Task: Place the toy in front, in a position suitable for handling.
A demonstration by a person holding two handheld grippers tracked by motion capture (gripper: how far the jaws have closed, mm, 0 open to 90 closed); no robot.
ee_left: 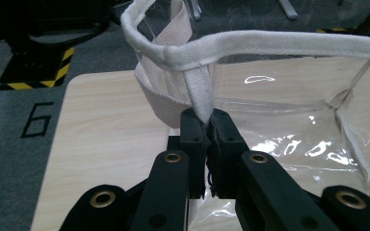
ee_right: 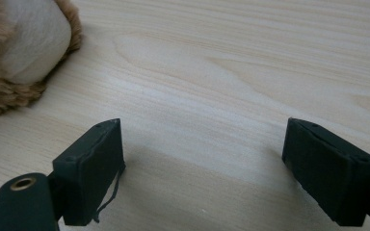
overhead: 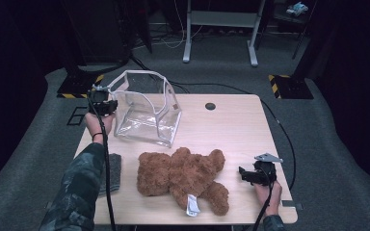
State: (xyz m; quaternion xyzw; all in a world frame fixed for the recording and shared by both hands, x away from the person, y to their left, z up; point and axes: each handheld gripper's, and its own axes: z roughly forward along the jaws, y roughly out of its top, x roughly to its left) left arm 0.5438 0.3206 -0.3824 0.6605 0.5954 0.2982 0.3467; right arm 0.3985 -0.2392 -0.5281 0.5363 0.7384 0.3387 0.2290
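Left gripper (ee_left: 206,126) fingers clenched on the white trim of a clear plastic bag (overhead: 147,108) at the worktop's (overhead: 236,130) far left; right gripper (ee_right: 202,168) fingers released beside a teddy bear (overhead: 183,178). Best to hold the bag's mouth steady and wide

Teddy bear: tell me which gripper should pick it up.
Right. The right gripper is open beside the bear; the left gripper is shut on the bag trim.
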